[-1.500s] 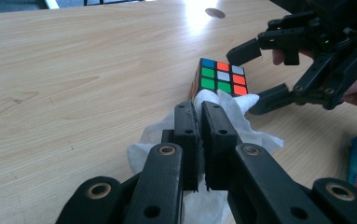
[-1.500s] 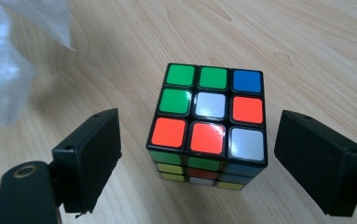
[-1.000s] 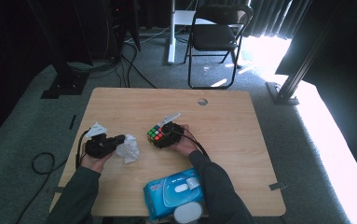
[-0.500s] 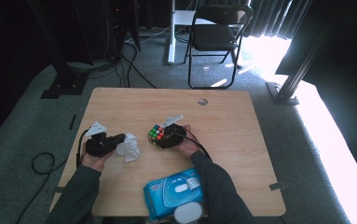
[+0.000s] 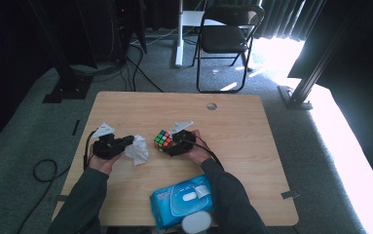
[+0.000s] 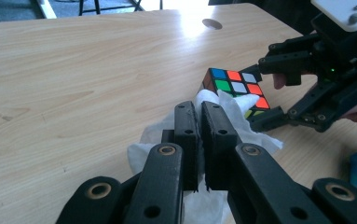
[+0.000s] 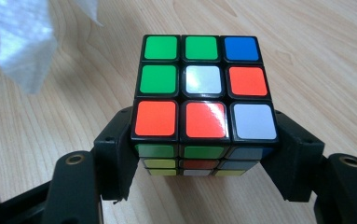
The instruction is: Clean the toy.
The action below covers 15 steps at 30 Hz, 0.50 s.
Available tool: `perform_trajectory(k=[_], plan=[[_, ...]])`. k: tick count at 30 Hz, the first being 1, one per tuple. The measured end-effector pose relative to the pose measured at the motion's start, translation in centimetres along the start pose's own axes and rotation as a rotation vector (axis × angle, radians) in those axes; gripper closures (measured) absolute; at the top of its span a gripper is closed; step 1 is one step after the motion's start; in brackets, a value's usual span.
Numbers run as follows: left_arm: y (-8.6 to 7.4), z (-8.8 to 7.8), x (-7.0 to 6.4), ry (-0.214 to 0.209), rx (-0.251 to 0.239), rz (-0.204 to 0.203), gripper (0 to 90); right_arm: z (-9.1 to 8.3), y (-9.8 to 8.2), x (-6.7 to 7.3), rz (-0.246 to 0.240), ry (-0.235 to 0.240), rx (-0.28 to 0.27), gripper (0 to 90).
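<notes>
From above, we see the right hand-held gripper (image 5: 171, 144) clamping the cube (image 5: 162, 140) on the table (image 5: 242, 126). Its own view shows both jaws squeezing the cube (image 7: 204, 93). The left hand-held gripper (image 6: 201, 133) pinches the tissue (image 6: 241, 133) beside it.

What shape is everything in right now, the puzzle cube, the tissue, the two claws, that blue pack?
Cube: scrambled, clamped in the right gripper, which just closed on it.
Wipe: crumpled, pinched by the shut left gripper.
Wipes pack: lying flat, lid closed.
Chair: unfolded, empty.
</notes>
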<state>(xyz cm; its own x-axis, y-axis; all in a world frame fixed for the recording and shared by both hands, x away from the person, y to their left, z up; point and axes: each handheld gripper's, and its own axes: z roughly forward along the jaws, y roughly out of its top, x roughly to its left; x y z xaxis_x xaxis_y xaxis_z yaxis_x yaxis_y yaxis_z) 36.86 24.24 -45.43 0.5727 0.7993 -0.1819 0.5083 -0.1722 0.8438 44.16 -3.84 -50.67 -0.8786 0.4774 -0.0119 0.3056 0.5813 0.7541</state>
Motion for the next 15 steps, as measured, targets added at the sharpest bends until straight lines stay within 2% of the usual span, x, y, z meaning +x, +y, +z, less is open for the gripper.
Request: perform_trajectory(k=[5,15], plan=[[0.5,0.4,0.1,0.003,0.004,0.006,86.0,-0.3,0.2,-0.1,-0.004,0.0,-0.001,34.3],[1.8,1.6,0.4,0.007,-0.017,-0.009,86.0,-0.4,0.4,0.5,-0.027,0.01,-0.005,34.3]])
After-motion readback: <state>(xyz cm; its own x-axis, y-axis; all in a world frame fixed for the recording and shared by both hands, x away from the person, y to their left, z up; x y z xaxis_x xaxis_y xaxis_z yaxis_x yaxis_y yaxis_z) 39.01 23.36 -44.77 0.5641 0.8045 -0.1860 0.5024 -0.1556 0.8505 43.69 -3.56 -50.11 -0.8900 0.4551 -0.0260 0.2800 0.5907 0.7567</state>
